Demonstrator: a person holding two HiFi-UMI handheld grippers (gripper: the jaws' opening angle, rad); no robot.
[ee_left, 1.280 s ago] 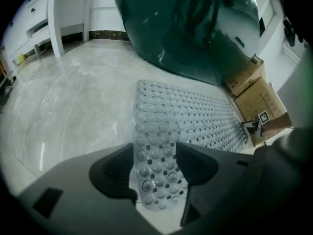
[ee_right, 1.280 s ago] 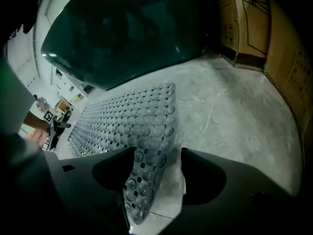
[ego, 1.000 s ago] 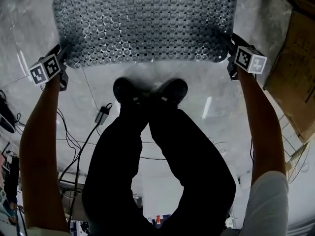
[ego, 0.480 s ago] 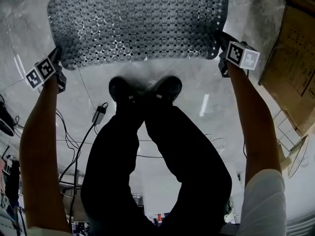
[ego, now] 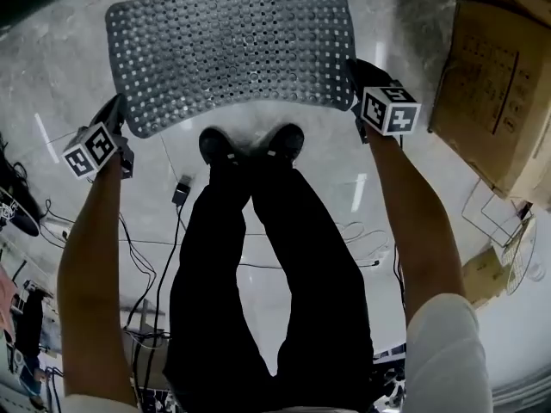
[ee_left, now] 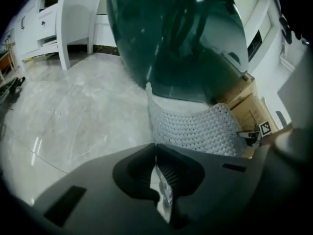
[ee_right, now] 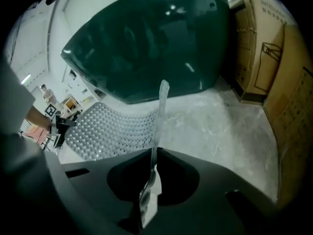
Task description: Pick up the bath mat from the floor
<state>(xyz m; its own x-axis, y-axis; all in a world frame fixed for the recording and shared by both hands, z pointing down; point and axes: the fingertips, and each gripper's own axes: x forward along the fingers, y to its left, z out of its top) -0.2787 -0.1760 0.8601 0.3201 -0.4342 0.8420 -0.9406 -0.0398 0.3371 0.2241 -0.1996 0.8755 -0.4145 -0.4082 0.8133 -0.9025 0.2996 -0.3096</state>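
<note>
box: big cardboard box (ego: 491, 84) sits on the floor out to the right of the right gripper (ego: 355, 69), near it but not touching. It looks shut from up here, so can't tell what's inside.

left gripper: the left gripper (ee_left: 159, 177) has its jaws pretty much fully together, with a thin edge of the mat (ego: 232, 50) pinched between them. They've just been closing on it. You can see the bumpy strip sticking through the gap.

right gripper: same deal. In its own view the jaws are squeezed onto the mat's other near corner, having just closed down on it. The edge stands up straight out of the pinch.

mat: it's strung between the two grippers, one near corner in each, and spreads out ahead of both. The near edge is clearly up off the floor (ego: 52, 84) and sags a bit in the middle. Can't tell if the far edge is touching down.

grippers vs each other: well apart, one at each end of the mat's near edge. Each one shows small in the other's view, across the mat.

shoes: dark shoes (ego: 250, 144) are between the grippers and a bit behind them, just under the mat's near edge.

cables: cables (ego: 172, 231) lie on the floor behind the left gripper.
</note>
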